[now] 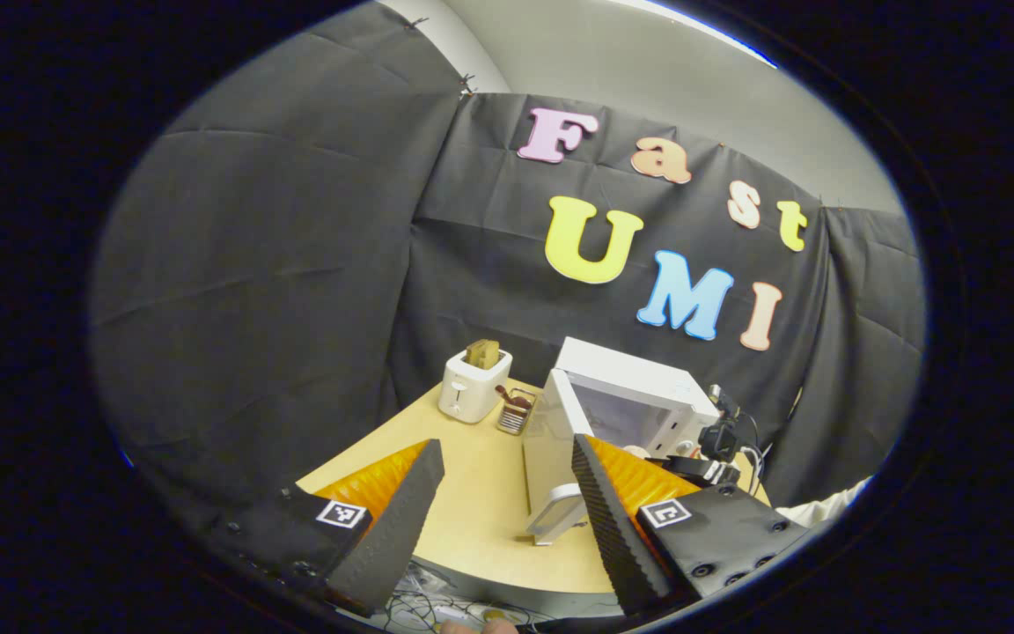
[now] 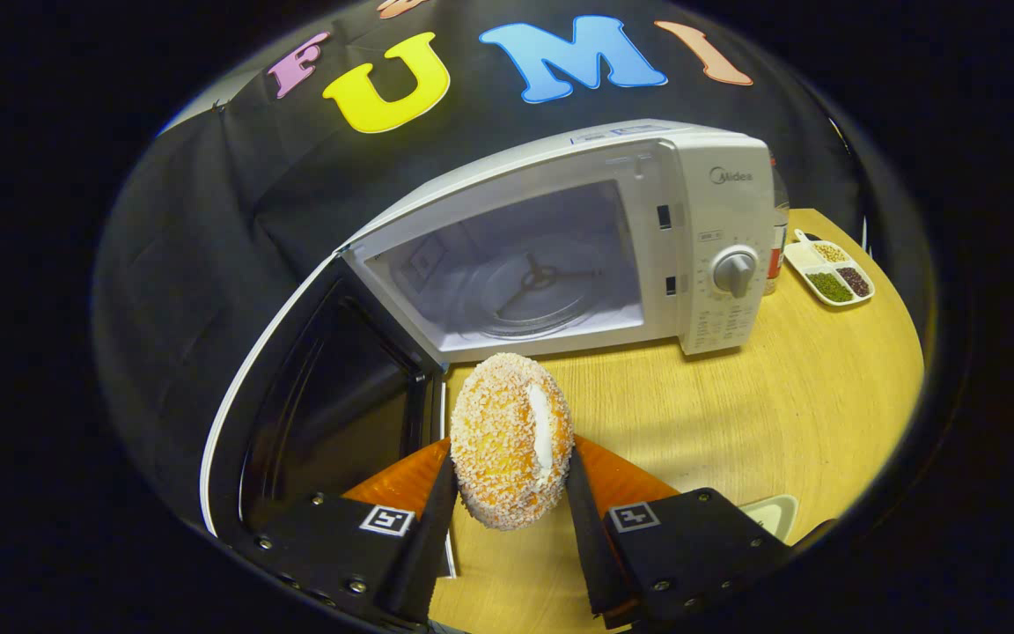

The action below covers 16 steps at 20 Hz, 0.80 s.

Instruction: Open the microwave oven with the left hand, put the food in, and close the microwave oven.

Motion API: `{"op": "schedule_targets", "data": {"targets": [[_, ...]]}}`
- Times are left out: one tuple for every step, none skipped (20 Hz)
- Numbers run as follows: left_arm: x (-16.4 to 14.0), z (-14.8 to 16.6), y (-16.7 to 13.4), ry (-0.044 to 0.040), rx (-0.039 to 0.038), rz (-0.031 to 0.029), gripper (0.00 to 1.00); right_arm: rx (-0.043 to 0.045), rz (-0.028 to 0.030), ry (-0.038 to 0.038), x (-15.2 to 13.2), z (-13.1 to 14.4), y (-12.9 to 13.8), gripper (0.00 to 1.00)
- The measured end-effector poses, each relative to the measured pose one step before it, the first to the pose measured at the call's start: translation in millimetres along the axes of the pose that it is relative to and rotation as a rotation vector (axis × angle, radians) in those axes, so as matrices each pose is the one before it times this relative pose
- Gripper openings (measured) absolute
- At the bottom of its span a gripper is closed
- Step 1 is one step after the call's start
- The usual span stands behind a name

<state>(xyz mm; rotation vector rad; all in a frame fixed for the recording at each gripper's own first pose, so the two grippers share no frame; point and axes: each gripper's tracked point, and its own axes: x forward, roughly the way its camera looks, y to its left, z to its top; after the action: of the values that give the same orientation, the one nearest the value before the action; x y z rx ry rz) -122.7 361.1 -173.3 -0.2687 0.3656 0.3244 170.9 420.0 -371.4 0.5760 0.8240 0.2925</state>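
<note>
The white microwave oven (image 2: 718, 202) stands on the wooden table with its door (image 2: 322, 405) swung wide to the left; its cavity with the glass turntable (image 2: 533, 291) holds nothing. My right gripper (image 2: 507, 480) is shut on a round crumb-coated pastry (image 2: 507, 440) with a cream seam, held just in front of the cavity. In the left gripper view the microwave (image 1: 639, 387) sits farther off, its open door (image 1: 547, 458) facing me edge-on. My left gripper (image 1: 507, 502) is open, with nothing between its fingers, back from the door. The other gripper (image 1: 709, 453) shows by the oven's opening.
A white toaster (image 1: 474, 386) with bread in it and a small container (image 1: 516, 412) stand left of the microwave. A divided dish of beans (image 2: 828, 273) and a bottle (image 2: 778, 229) sit to its right. A sleeve (image 1: 824, 506) shows at the right; cables (image 1: 437, 603) hang below the table edge.
</note>
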Motion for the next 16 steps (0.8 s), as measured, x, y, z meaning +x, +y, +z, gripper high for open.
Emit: {"op": "schedule_targets", "data": {"targets": [[0.03, -2.71, 0.37, 0.00943, -0.00444, 0.01869, 0.94, 0.01758, 0.00911, -0.00346, 11.31, 5.15, 3.18, 0.65], [0.01, -1.85, 1.67, 0.01416, 0.00208, 0.02048, 0.97, 0.01840, 0.00536, -0.00725, 9.72, 7.27, 1.81, 0.65], [0.44, -1.93, 0.85, 0.01053, 0.00480, 0.01899, 0.94, 0.02013, 0.00418, -0.00564, 9.87, 6.50, 1.67, 0.65], [1.67, -2.67, -0.14, 0.00611, 0.00266, 0.01740, 0.94, 0.01500, 0.00079, -0.00661, 9.81, 7.75, 1.36, 0.65], [-0.03, -0.93, 0.39, 0.00711, 0.00052, 0.01479, 0.97, 0.01278, -0.00167, -0.01039, 9.13, 6.29, 0.81, 0.65], [0.05, -1.44, -0.25, 0.01157, 0.00063, 0.01388, 0.97, 0.01430, 0.00224, -0.01032, 9.45, 6.48, 0.78, 0.65], [0.82, -1.84, -0.27, 0.00925, 0.00286, 0.01453, 0.97, 0.02363, 0.00200, -0.01047, 9.14, 5.74, 0.78, 0.65], [0.60, -1.80, 0.03, 0.00768, 0.00509, 0.01379, 0.97, 0.02267, -0.00267, -0.01005, 8.54, 3.38, 1.63, 0.65], [-0.74, -2.49, -1.37, 0.00768, 0.00450, 0.01190, 0.97, 0.01943, -0.00454, -0.00680, 8.07, 2.34, 0.15, 0.65], [0.40, -1.94, -1.84, 0.00917, 0.00464, 0.00796, 1.00, 0.01843, -0.00091, -0.00785, 7.49, 2.09, 0.41, 0.65], [-0.03, -2.36, -1.24, 0.01154, 0.00700, 0.00987, 1.00, 0.01496, -0.00278, -0.00914, 5.92, 1.04, 0.48, 0.65], [0.42, -1.20, 0.35, 0.00881, 0.00697, 0.00989, 0.94, 0.01065, -0.00460, -0.01342, 5.86, 3.12, -0.55, 0.65], [-0.17, -1.74, 0.24, 0.00877, 0.00365, 0.00779, 0.97, 0.01159, -0.00635, -0.01100, 6.02, 0.74, -0.05, 0.65], [0.16, -2.27, -0.57, 0.01145, 0.00140, 0.00540, 0.97, 0.01450, -0.00369, -0.00751, 6.39, 2.87, -0.85, 0.65], [0.64, -3.27, -0.70, 0.01213, 0.00226, 0.00551, 0.97, 0.01979, -0.00996, -0.01012, 6.72, 1.47, -0.70, 0.65], [0.19, -1.40, -0.03, 0.01040, 0.00398, 0.00526, 0.97, 0.01103, -0.01475, -0.02589, 3.15, 6.23, -1.53, 0.65]]}}
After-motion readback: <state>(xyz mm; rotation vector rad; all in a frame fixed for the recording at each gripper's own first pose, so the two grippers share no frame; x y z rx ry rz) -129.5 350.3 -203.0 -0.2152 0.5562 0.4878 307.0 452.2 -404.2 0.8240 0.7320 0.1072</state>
